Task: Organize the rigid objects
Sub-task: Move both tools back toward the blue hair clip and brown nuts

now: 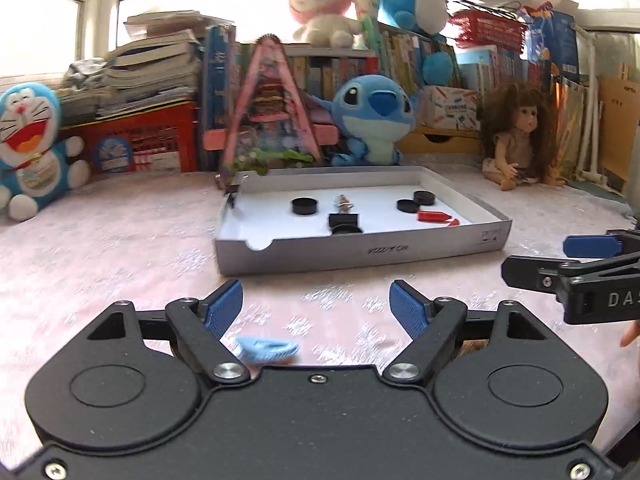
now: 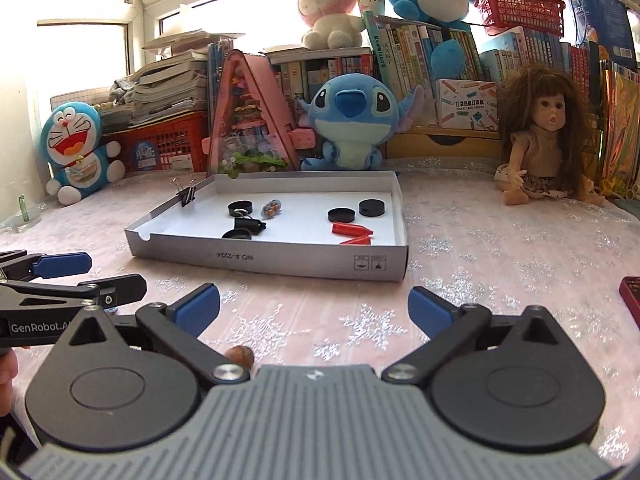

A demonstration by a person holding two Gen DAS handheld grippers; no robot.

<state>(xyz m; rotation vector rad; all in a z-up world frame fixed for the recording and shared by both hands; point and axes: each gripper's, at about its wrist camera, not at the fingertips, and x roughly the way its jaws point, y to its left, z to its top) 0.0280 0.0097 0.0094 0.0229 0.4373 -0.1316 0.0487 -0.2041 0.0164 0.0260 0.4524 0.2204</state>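
Observation:
A shallow white box (image 1: 360,254) (image 2: 280,258) lies on the pink cloth ahead of both grippers. In it are black round caps (image 1: 304,205) (image 2: 374,207), red crayon-like pieces (image 1: 434,216) (image 2: 352,229), a black binder clip (image 1: 344,222) (image 2: 250,225) and a small clear capsule (image 2: 271,209). My left gripper (image 1: 316,306) is open and empty; a light blue plastic piece (image 1: 267,348) lies on the cloth just under its left finger. My right gripper (image 2: 314,308) is open and empty; a small brown nut (image 2: 240,356) lies close under it.
Plush toys, a doll (image 2: 548,140), a pink triangular toy house (image 2: 248,120), books and red baskets line the back. Another binder clip (image 2: 187,194) is clipped to the box's far left rim. A dark red object (image 2: 631,294) lies at the right edge.

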